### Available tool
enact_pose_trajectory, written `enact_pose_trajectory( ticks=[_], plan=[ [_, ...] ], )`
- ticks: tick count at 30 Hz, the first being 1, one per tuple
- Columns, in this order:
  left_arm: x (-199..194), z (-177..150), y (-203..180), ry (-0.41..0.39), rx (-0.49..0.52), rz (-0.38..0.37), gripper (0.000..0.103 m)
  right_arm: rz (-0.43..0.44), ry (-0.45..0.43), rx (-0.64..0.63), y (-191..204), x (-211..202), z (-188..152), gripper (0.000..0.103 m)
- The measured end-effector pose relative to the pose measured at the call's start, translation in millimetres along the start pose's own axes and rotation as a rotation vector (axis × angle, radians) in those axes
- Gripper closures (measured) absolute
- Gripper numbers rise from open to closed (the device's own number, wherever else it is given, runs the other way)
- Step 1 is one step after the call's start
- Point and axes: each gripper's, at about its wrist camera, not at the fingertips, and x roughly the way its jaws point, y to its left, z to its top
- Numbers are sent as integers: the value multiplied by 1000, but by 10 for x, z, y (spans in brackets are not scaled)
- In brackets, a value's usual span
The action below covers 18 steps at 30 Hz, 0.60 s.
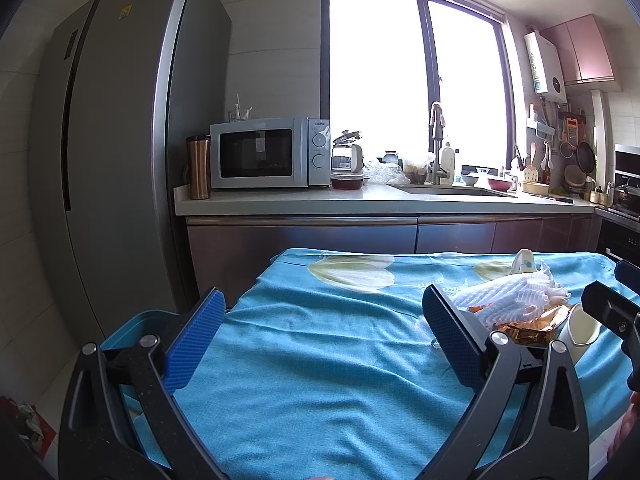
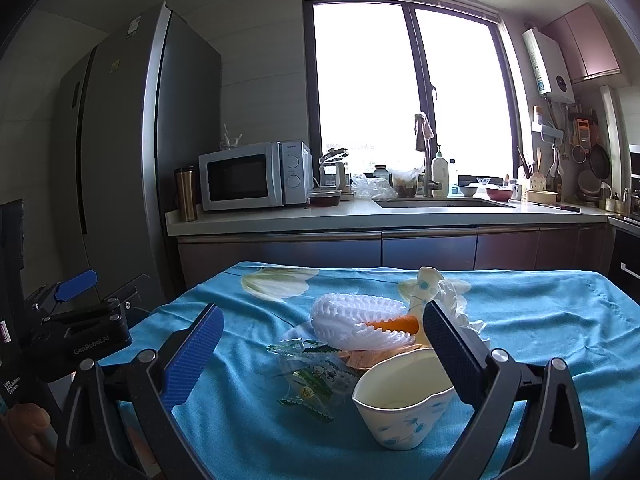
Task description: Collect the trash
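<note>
Both jaws gape empty — left gripper point(image 1: 320, 340) level over bare blue cloth point(image 1: 320, 380), right gripper point(image 2: 324, 356) before one paper cup point(image 2: 400, 400), one foam net point(image 2: 360, 320), two wrappers point(image 2: 312, 384).

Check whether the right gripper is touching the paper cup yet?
Cannot tell. In the right wrist view the right gripper is open, and its right finger overlaps the paper cup rim; contact or a gap isn't plain.

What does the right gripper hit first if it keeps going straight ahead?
Probably the paper cup: it lies on its side on the blue cloth, just ahead of the open right gripper, close to the right finger. Behind it sits the white foam net. Depth is hard to judge in this fisheye view.
</note>
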Motion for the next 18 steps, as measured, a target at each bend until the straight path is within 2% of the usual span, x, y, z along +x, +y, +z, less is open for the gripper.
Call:
enact_pose_trajectory(
  ticks=[18],
  plan=[
    [-1, -15, -40, 2, 7, -3, 6, 8, 11, 13, -42, 54, -16, 6]
  ],
)
